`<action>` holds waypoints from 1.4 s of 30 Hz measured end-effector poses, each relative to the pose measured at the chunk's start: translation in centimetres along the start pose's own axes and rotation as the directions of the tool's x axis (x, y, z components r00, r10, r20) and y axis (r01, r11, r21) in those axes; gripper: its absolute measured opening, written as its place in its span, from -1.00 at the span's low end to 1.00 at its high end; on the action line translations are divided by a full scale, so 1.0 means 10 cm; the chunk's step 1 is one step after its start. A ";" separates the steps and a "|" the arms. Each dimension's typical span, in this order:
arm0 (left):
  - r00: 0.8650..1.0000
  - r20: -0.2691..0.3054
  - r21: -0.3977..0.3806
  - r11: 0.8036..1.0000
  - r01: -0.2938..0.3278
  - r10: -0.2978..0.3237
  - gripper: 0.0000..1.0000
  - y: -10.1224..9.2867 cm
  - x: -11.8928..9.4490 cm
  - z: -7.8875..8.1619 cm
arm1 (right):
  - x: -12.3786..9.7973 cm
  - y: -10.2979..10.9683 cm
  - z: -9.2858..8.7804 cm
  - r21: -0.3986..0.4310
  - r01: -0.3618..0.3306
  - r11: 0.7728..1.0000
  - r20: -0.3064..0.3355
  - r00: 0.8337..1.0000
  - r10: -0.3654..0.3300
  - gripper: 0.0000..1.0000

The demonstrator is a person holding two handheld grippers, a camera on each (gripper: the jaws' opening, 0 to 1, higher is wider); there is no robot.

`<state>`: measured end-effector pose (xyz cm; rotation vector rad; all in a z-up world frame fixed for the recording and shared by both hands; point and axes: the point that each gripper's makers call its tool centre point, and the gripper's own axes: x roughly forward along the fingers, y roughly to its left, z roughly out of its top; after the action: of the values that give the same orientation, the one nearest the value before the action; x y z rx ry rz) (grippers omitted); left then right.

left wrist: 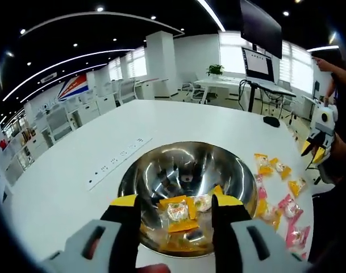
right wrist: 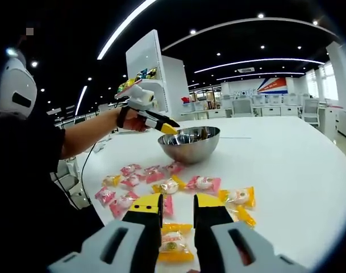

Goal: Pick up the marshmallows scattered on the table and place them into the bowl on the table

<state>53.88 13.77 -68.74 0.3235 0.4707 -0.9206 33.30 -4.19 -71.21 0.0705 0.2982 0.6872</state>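
Marshmallows: small white sweets in clear wrappers with yellow or pink ends; a scattered group (right wrist: 178,185) lay on the white desk (right wrist: 286,165), pink ones toward the person's side, yellow ones on the other.
Bowl: a round, shiny steel bowl (left wrist: 187,170) stood on the desk and already held several yellow-wrapped marshmallows (left wrist: 178,211).
Left gripper: the left gripper (left wrist: 175,210) hung over the bowl's near rim, jaws apart and gripping nothing; the wrapped pieces in the bowl showed in the gap between its yellow tips.
Right gripper: the right gripper (right wrist: 177,209) was low over the desk, jaws parted and empty; one yellow-wrapped marshmallow (right wrist: 174,244) lay between and just beneath them, the rest just beyond the tips.
Hard to make out: the marshmallow's edges ran under both jaws; whether the tips touched it could not be told.
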 end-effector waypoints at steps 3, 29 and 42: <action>1.000 0.010 -0.010 1.000 0.004 -0.004 0.02 -0.03 -0.07 0.00 | 0.00 0.02 0.01 -0.003 -0.002 1.000 -0.001 1.000 0.002 -0.56; 0.991 0.120 -0.154 0.987 -0.041 0.060 0.06 0.33 -0.87 -0.20 | 0.13 0.10 -0.01 -0.010 -0.036 0.999 -0.020 0.999 0.036 -0.56; 0.985 0.158 -0.142 0.989 -0.043 0.065 0.11 0.18 -1.20 -0.31 | 0.23 0.11 0.01 -0.021 -0.050 0.999 -0.036 0.998 0.049 -0.56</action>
<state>48.38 24.35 -65.00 0.1331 0.3711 -0.8494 34.38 -1.86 -71.49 0.0449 0.3241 0.7412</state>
